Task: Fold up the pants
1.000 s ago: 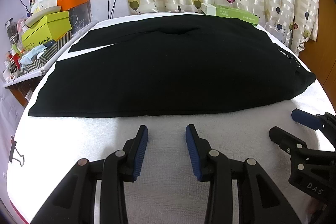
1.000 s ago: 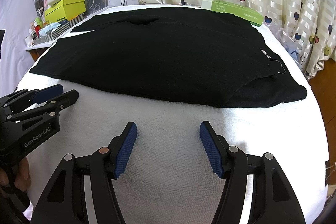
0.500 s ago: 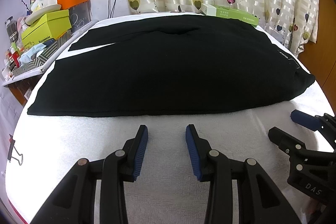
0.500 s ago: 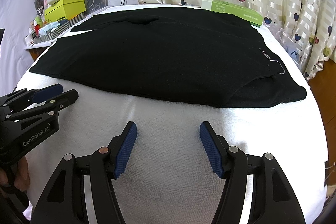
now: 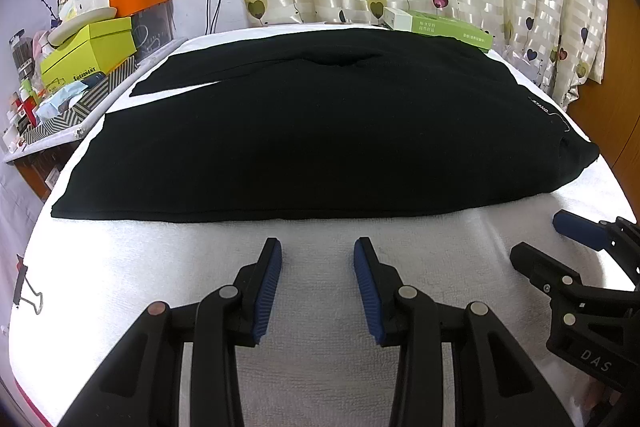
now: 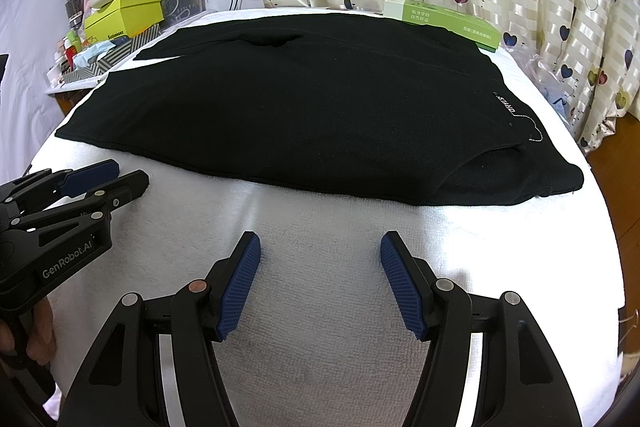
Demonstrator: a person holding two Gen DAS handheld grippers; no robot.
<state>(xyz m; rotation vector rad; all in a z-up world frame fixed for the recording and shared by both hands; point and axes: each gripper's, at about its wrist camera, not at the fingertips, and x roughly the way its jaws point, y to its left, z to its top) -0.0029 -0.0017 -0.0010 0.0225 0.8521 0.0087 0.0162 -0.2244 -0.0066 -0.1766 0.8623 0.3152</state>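
Black pants [image 5: 320, 131] [image 6: 304, 115] lie flat across the white towel-covered table [image 5: 320, 367], waistband with a small white label to the right, legs running left. My left gripper [image 5: 318, 251] hovers open over bare towel just short of the pants' near edge, nothing between its blue pads. My right gripper [image 6: 320, 247] is likewise open and empty over the towel, near the waist end. Each gripper shows in the other's view: the right gripper [image 5: 560, 239] at the right edge, the left gripper [image 6: 108, 175] at the left edge, held by a hand.
A green and white box [image 5: 436, 27] rests at the table's far edge before heart-print curtains. Stacked boxes and clutter [image 5: 88, 47] fill a shelf to the left. A binder clip [image 5: 26, 291] hangs on the table's left edge. Bare towel lies in front of the pants.
Almost nothing differs; the left wrist view has drifted very slightly, and both grippers stay open over the towel.
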